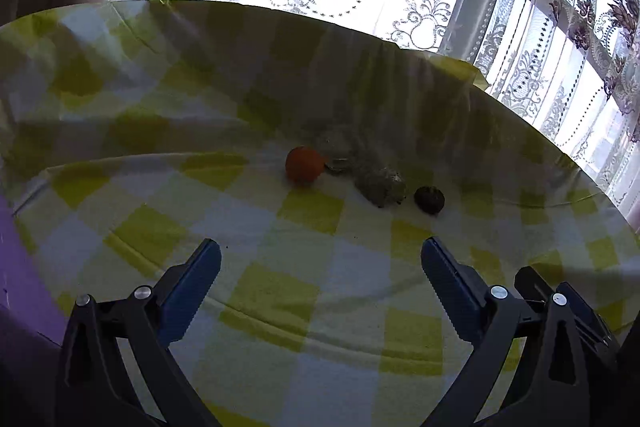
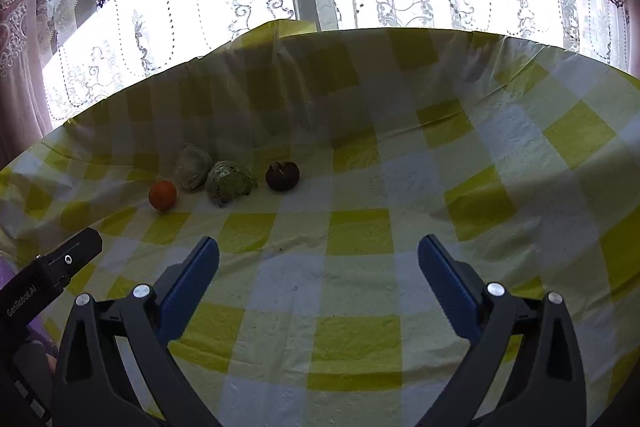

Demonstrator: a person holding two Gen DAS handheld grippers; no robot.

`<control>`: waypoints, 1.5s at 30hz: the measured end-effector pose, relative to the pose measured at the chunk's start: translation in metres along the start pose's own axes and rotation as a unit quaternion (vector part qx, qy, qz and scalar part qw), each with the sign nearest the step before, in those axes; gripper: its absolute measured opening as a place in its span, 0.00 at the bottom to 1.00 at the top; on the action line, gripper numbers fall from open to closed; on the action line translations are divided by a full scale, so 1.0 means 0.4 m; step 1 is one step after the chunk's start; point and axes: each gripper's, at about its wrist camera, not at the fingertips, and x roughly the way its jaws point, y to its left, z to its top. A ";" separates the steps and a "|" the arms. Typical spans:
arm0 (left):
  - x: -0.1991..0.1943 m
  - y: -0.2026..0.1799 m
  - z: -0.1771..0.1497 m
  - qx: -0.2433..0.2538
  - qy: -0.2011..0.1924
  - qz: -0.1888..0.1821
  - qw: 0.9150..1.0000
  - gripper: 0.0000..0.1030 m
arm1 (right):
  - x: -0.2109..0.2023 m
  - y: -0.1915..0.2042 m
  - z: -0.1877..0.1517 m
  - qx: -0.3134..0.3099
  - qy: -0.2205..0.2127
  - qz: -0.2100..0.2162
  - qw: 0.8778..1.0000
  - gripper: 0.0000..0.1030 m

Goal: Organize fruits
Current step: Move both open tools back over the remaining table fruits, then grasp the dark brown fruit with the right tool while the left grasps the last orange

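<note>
Your left gripper (image 1: 320, 267) has its jaws wide apart with nothing between them, only the yellow-and-white checked tablecloth (image 1: 312, 327) showing in the gap. Your right gripper (image 2: 318, 267) also stands with its jaws spread and empty; from its camera the tip of the left gripper shows at the lower left, over the cloth.

The fruits sit in a loose row well ahead of both grippers, towards the far edge of the tabletop, where the cloth rises in a shaded fold before the lace curtain (image 2: 256, 7). In the right wrist view, from left to right: an orange (image 2: 162, 195), a pale roundish fruit (image 2: 193, 166) just behind and beside it, a green knobbly fruit (image 2: 230, 182) touching or nearly touching the pale one, and a dark fruit, perhaps a mangosteen (image 2: 282, 176), a little apart at the right end.

In the left wrist view the pale one is blurred and hard to make out. Neither gripper touches any fruit.
</note>
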 end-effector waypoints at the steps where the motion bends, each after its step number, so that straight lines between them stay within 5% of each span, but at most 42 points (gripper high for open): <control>1: 0.010 0.006 0.000 -0.005 0.003 -0.003 1.000 0.95 | 0.008 0.003 0.002 -0.003 0.003 0.001 1.000 0.97; 16: 0.062 0.118 0.017 -0.121 0.021 -0.029 0.992 0.95 | 0.185 0.022 0.074 -0.020 0.068 0.010 0.997 0.98; 23: 0.063 0.101 0.017 -0.104 0.021 -0.029 0.994 0.95 | 0.327 0.098 0.123 -0.105 0.111 -0.017 0.988 0.97; 29: 0.065 0.114 0.016 -0.117 0.025 -0.039 0.992 0.95 | 0.441 0.162 0.160 -0.155 0.146 -0.020 0.977 0.77; 32: 0.066 0.118 0.014 -0.122 0.027 -0.044 0.991 0.95 | 0.481 0.165 0.166 -0.146 0.165 -0.007 0.976 0.53; 35: 0.069 0.120 0.016 -0.124 0.031 -0.047 0.991 0.95 | 0.480 0.164 0.169 -0.133 0.170 0.014 0.976 0.40; 45: 0.078 0.103 0.018 -0.103 0.044 -0.044 0.993 0.95 | 0.248 0.047 0.101 0.005 0.099 0.053 0.994 0.39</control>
